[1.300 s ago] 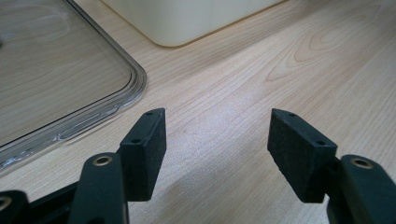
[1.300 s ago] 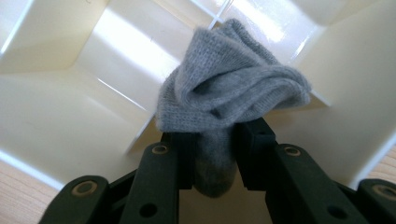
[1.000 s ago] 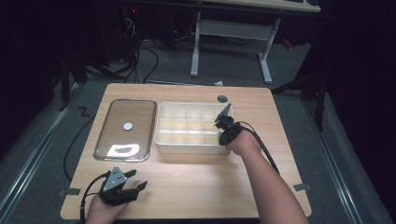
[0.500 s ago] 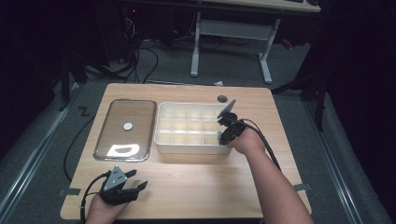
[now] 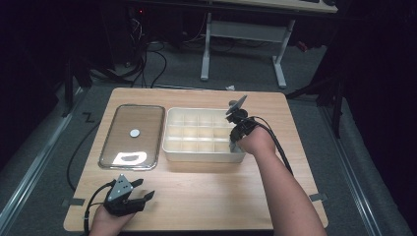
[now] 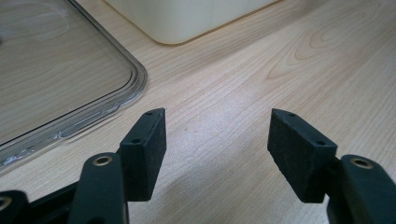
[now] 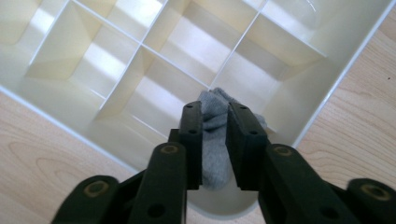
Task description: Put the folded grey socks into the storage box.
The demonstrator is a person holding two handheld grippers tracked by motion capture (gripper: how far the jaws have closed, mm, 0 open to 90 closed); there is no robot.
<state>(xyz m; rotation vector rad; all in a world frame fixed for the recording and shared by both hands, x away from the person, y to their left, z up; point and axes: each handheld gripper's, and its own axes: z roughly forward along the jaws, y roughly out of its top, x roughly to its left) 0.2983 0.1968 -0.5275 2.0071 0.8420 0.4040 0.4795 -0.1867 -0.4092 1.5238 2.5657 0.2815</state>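
The right gripper (image 7: 215, 114) pinches a grey sock (image 7: 215, 140) between its two black pads; its jaws have just been closing, and the cloth now sits squeezed in the narrow gap between them. The sock hangs over the near right corner compartment of the cream divided box (image 7: 116, 56), its lower end bunched below the pads. In the high view the right gripper (image 5: 235, 142) stands over the box (image 5: 196, 129) at that box's 4 o'clock corner, pointing downward, with the person's right hand wrapped around it and the forearm running off toward 6 o'clock.

The box sits at the middle of the wooden table (image 5: 206, 187). At 9 o'clock from the box, just beside it, lies a clear lid (image 5: 132, 135) flat on the wood, a small white disc (image 5: 134, 132) at its centre.

The left gripper (image 5: 142, 195) rests near the table's 7 o'clock corner, well apart from the box. Its jaws stand wide, with bare wood between the pads (image 6: 145, 149). In the left gripper view the lid's rounded corner (image 6: 126, 79) lies at 10 o'clock from the jaws and a corner of the box (image 6: 187, 23) at 12 o'clock.
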